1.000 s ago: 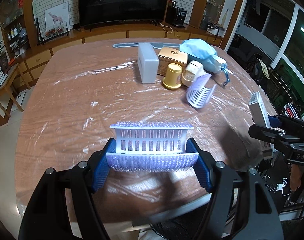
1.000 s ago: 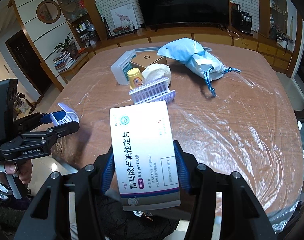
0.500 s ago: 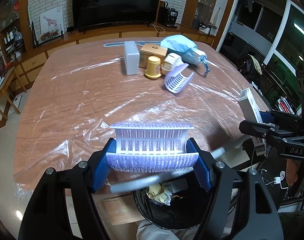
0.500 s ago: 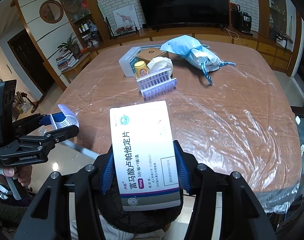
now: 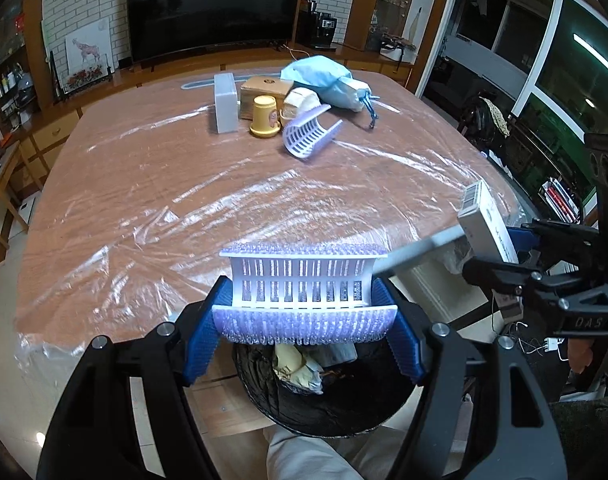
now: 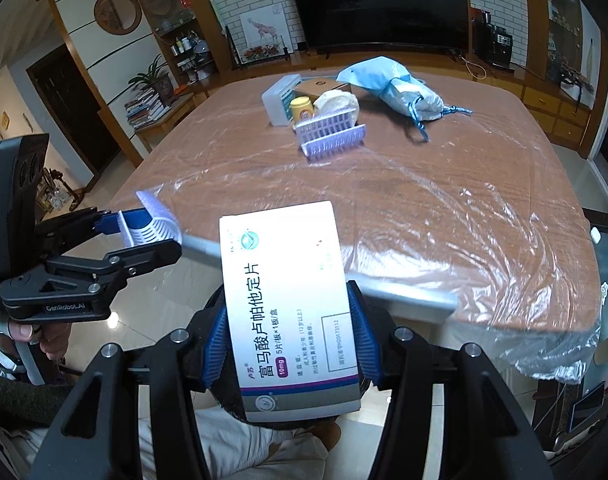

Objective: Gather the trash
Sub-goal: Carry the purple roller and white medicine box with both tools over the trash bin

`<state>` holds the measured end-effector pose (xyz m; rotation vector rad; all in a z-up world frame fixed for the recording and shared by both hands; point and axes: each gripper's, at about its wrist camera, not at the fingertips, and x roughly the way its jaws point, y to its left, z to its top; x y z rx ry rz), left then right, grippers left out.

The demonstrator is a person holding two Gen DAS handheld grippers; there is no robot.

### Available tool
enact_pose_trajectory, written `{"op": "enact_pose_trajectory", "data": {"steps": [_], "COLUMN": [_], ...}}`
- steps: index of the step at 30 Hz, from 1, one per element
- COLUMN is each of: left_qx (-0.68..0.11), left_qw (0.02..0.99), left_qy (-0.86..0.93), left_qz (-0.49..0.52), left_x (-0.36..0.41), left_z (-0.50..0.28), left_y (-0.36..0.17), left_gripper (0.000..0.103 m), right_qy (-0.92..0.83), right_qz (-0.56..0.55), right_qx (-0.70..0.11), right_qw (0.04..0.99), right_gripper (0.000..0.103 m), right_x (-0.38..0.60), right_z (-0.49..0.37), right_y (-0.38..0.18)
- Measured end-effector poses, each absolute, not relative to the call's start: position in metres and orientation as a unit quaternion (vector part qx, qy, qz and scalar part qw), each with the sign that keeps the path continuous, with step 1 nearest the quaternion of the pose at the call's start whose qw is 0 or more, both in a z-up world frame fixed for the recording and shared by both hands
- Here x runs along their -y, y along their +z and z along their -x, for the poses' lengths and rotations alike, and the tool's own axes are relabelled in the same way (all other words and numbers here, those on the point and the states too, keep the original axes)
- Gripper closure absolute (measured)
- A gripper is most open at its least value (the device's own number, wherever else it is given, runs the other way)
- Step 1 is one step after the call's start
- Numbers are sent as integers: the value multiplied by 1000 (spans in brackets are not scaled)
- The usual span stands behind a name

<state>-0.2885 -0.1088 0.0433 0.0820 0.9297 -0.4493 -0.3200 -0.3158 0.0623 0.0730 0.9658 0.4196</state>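
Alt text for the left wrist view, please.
The left gripper holds a lilac slotted plastic tray between its blue fingers, above a black trash bin off the table edge. At right, the right gripper holds a white medicine box.

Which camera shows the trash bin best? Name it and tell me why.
The left wrist view. There the trash bin lies open under the left tool, with its dark rim and crumpled paper inside plainly visible. In the right wrist view only a dark sliver shows, mostly hidden behind the medicine box.
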Motion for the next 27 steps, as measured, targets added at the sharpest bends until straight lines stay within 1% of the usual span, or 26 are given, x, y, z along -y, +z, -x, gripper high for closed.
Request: {"op": "enact_pose_trajectory", "data": {"steps": [12, 27], "left_qx": [-473, -503], "left_qw": [852, 835], "left_qy": [-216, -206], "left_qz": [-66, -87], "left_x": [115, 117], "left_z": [312, 321], "left_y": [15, -20], "left_gripper": [31, 31], "right_qy": [200, 198], "right_qz": [-15, 1], "right_qx": [-489, -524], "right_qw": [849, 828], "right_gripper": [51, 51], "right_x": [315, 311], "right_z": [342, 350], "right_y": [37, 1]}}
